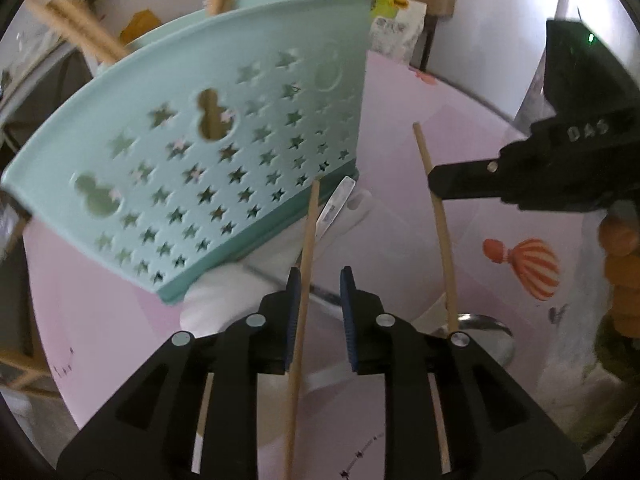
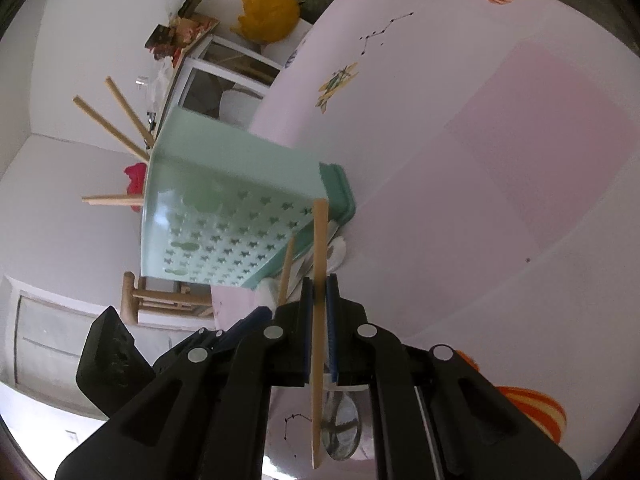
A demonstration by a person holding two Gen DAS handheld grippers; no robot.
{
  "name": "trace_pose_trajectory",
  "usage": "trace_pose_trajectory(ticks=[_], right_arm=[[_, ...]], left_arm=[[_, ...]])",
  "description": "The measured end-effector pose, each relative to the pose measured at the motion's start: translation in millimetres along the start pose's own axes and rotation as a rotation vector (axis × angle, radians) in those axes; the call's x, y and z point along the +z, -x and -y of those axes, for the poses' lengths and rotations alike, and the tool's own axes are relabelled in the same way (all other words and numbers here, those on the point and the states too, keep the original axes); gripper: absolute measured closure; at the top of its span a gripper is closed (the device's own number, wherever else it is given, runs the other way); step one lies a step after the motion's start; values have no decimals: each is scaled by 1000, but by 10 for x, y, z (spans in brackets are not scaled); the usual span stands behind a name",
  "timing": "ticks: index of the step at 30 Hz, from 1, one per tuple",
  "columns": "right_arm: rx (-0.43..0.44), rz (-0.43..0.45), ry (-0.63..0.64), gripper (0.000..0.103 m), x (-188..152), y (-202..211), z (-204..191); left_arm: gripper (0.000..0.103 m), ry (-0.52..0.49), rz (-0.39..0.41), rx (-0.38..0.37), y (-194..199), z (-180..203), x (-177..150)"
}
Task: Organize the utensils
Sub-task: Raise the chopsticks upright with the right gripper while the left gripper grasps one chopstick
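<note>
Left wrist view: the left gripper (image 1: 320, 280) has its blue pads parted, and a wooden chopstick (image 1: 305, 280) runs up between them, lying against the left pad with a clear gap to the right one, so it is released rather than pinched. Just ahead and to the left of this gripper stands the mint green utensil holder (image 1: 208, 128), pierced with star holes, with more chopsticks (image 1: 76, 28) poking out of its top. At the holder's foot, directly ahead of the fingers, a white cloth (image 1: 224, 292) and a small knife-like utensil (image 1: 336, 204) lie on the pink worktop (image 1: 480, 208). To the right, the right gripper (image 1: 434, 182) reaches in, clenched on a second chopstick (image 1: 436, 208).

From the right wrist view, the right gripper (image 2: 320, 284) grasps that chopstick (image 2: 319, 320) firmly between its pads, the stick pointing toward the holder (image 2: 224, 208) ahead and left. A metal spoon (image 2: 340, 428) lies on the worktop (image 2: 480, 200) beneath the gripper.
</note>
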State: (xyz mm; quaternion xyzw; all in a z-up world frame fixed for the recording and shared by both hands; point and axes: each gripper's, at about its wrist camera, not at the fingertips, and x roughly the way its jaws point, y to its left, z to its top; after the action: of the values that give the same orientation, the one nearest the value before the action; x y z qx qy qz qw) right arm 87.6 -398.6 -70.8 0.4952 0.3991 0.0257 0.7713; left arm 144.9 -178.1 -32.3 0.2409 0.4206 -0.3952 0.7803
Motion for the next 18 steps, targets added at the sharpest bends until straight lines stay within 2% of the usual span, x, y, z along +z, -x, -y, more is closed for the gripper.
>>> trace_pose_trajectory(ticks=[11, 14, 18], right_arm=[[23, 4, -12, 96, 14, -2, 52], [24, 9, -15, 96, 17, 1, 65], [30, 16, -18, 96, 21, 36, 79]], left_arm=[[85, -17, -65, 14, -283, 133, 307], [95, -9, -67, 15, -338, 153, 370], [98, 14, -49, 11, -303, 95, 439]])
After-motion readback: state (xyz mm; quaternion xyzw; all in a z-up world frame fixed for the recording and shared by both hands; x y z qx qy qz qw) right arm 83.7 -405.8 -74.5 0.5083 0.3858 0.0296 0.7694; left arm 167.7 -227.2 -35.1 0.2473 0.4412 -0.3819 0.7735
